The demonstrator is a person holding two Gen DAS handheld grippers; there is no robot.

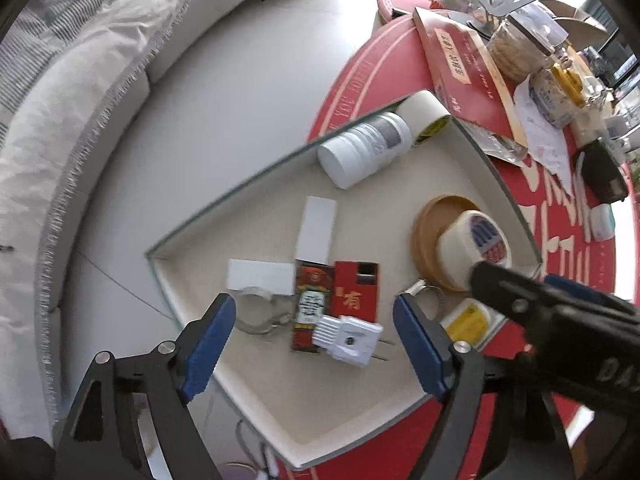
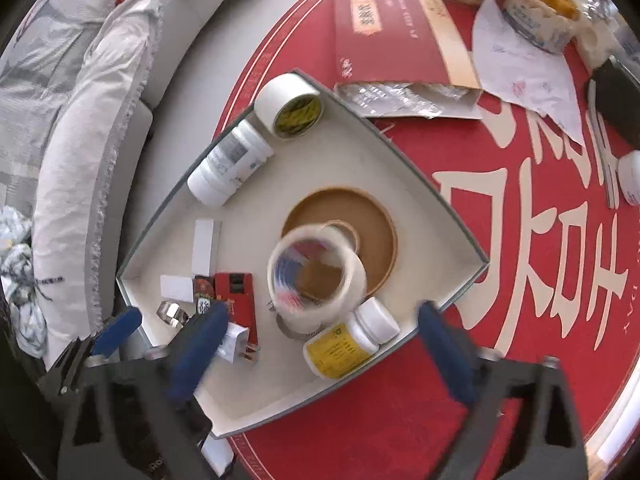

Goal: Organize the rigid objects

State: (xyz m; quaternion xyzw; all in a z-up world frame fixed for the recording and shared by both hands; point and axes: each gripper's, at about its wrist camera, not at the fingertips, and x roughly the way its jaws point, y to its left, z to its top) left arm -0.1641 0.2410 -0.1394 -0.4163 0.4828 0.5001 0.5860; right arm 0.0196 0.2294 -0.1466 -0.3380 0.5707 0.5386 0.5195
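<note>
A: Both grippers are wide apart with nothing in them. The left gripper (image 1: 314, 340) hangs over the white plug (image 1: 347, 341) near the tray's (image 2: 400, 152) left corner; the right gripper (image 2: 320, 346) is over the clear tape roll (image 2: 316, 276) by the yellow-label bottle (image 2: 344, 344).

B: I'd keep things inside the tray on the red bench (image 2: 520, 220), come straight down, and centre the pads before squeezing. That tape roll looks tippy.

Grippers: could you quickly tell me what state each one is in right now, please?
Left gripper: open, holding nothing, above the plug.
Right gripper: open, holding nothing; tape roll blurred below it.
</note>
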